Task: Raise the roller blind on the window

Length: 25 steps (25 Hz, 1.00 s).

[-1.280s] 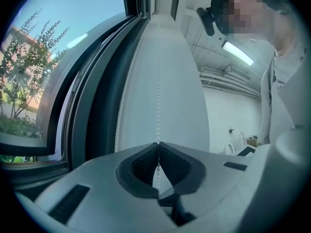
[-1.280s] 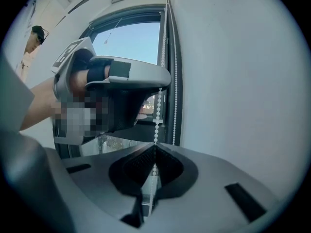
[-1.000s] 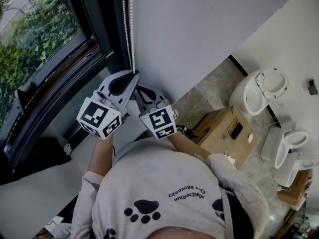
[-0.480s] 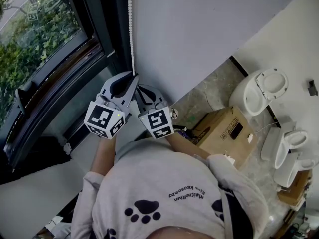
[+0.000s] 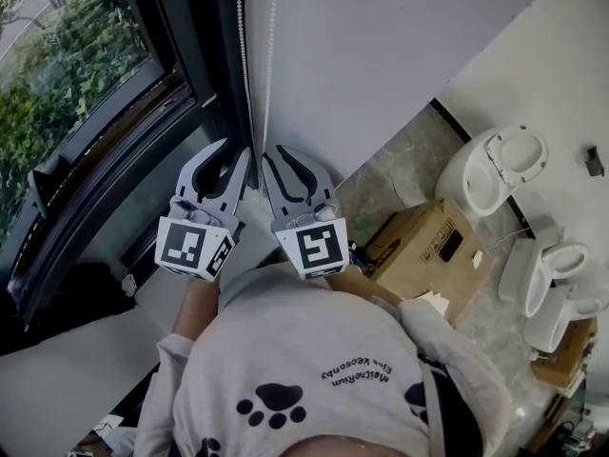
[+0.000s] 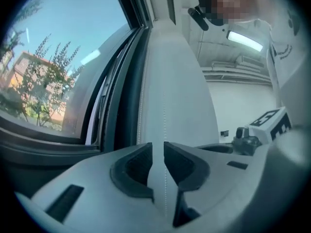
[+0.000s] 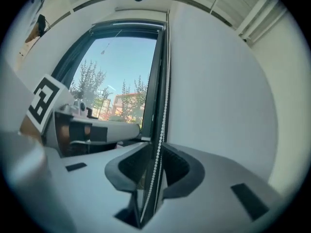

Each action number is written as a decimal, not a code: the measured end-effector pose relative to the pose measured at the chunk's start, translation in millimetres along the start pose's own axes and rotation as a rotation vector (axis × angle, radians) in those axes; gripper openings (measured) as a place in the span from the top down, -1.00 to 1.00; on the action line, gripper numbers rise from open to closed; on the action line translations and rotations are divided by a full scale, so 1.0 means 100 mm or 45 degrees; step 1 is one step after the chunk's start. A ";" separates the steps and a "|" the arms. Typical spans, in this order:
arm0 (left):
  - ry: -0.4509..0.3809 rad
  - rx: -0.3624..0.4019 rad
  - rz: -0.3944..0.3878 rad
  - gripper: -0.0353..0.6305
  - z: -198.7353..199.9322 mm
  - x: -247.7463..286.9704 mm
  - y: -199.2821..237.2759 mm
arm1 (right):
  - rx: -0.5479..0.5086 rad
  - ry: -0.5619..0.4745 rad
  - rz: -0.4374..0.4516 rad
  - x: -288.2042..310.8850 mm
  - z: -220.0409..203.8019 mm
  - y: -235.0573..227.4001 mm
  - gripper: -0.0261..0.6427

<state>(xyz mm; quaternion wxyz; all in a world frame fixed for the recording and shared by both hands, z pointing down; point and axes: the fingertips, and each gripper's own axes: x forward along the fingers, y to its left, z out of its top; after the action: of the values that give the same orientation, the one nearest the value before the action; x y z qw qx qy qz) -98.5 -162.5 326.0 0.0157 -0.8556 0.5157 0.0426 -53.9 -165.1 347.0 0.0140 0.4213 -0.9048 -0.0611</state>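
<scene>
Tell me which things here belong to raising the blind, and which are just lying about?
Part of the job:
- bead chain
- window
- left hand-held gripper and right hand-held gripper. Their jaws have just been opening, and a strand of the chain runs between each pair.

Just lying about:
- cardboard box
- white toilets

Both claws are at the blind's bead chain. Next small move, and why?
Probably close the right claw on the bead chain and pull down. Both claws' jaws have just been opening: a strand runs loose between the right jaws, and the left claw stands open around a strand too, so nothing grips the chain.
</scene>
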 end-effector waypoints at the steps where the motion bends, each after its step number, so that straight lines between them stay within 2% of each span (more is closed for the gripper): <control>1: -0.009 0.024 0.032 0.70 0.04 -0.04 0.00 | 0.004 -0.033 -0.018 -0.04 0.09 -0.02 0.69; 6: -0.011 0.047 0.187 0.86 0.13 -0.24 0.04 | 0.060 -0.101 -0.101 -0.22 0.32 -0.10 0.88; 13: 0.035 0.061 0.301 0.87 0.14 -0.52 0.03 | 0.069 -0.094 -0.185 -0.47 0.41 -0.18 0.89; 16: 0.032 0.074 0.308 0.87 0.16 -0.59 0.01 | 0.045 -0.082 -0.225 -0.57 0.43 -0.20 0.89; 25: 0.032 0.081 0.274 0.87 0.18 -0.65 -0.13 | 0.008 -0.086 -0.242 -0.73 0.50 -0.11 0.89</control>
<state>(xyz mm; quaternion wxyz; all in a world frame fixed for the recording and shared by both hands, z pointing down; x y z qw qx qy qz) -118.5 -98.2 313.9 0.0317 -0.7947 0.6059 0.0167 -2.5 -110.8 297.6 -0.0236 0.5031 -0.8608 -0.0733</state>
